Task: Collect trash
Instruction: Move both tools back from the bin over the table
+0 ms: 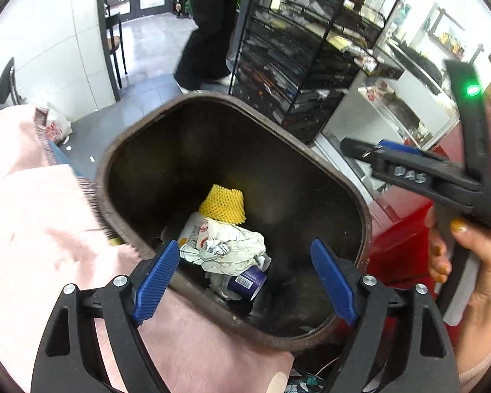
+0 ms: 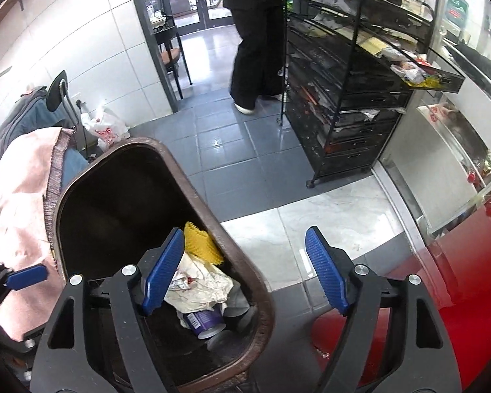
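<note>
A dark brown trash bin point(image 1: 114, 150) stands open below me and also shows in the right wrist view point(image 2: 262, 311). Inside lie a yellow foam net point(image 1: 224, 203), crumpled white paper wrappers point(image 1: 232, 249) and a purple cup point(image 1: 248, 280); they also show in the right wrist view: net point(image 2: 201, 244), paper point(image 2: 203, 281), cup point(image 2: 204, 322). My left gripper point(image 1: 245, 281) is open and empty over the bin's near rim. My right gripper point(image 2: 245, 271) is open and empty above the bin's right rim; from the left wrist view it sits at the right point(image 1: 392, 154).
A pink cloth point(image 1: 32, 229) lies left of the bin. A black wire rack on wheels point(image 2: 350, 91) stands ahead on the tiled floor. A person in black trousers point(image 2: 255, 42) stands by it. A red surface point(image 2: 458, 278) and a glass counter are at the right. A white plastic bag point(image 2: 106, 129) lies by the wall.
</note>
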`<state>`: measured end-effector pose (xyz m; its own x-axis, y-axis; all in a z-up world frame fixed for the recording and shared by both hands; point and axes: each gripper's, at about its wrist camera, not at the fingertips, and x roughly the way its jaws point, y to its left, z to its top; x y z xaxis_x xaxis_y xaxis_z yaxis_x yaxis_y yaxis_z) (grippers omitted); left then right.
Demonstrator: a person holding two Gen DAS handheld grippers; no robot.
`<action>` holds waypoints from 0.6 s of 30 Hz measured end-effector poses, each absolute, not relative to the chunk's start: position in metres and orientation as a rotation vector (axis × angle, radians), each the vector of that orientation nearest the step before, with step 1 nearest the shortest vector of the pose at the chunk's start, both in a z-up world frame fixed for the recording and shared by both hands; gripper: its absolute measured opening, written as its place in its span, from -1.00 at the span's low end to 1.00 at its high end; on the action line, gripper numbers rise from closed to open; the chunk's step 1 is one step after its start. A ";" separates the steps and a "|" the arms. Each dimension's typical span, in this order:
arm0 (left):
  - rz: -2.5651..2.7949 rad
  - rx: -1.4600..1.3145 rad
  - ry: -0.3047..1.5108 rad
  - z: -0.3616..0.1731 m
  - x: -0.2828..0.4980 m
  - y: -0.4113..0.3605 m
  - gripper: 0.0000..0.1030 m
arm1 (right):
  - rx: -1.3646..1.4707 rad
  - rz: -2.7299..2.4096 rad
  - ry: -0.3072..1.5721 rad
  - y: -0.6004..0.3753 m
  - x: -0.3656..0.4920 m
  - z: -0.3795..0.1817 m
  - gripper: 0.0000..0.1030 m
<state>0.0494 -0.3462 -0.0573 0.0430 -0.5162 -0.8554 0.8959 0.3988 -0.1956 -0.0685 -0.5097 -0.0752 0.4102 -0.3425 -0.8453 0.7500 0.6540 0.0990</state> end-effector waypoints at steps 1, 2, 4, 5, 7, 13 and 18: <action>-1.140 0.437 1.040 -0.053 0.050 -0.342 0.59 | 0.514 -0.718 0.911 -0.508 -0.065 -0.076 0.47; -1.145 0.412 1.034 -0.047 0.050 -0.337 0.60 | 0.516 -0.708 0.912 -0.506 -0.062 -0.076 0.47; -1.150 0.369 1.019 -0.037 0.053 -0.326 0.61 | 0.519 -0.665 0.911 -0.500 -0.054 -0.076 0.47; -1.148 0.350 1.001 -0.031 0.053 -0.319 0.64 | 0.519 -0.642 0.908 -0.497 -0.050 -0.075 0.47; -1.134 0.331 0.961 -0.019 0.054 -0.307 0.66 | 0.506 -0.595 0.899 -0.489 -0.041 -0.072 0.47; -1.023 0.294 0.836 0.009 0.063 -0.261 0.83 | 0.439 -0.452 0.869 -0.451 -0.002 -0.055 0.47; -0.869 0.295 0.785 0.017 0.083 -0.214 0.86 | 0.377 -0.286 0.863 -0.411 0.039 -0.039 0.49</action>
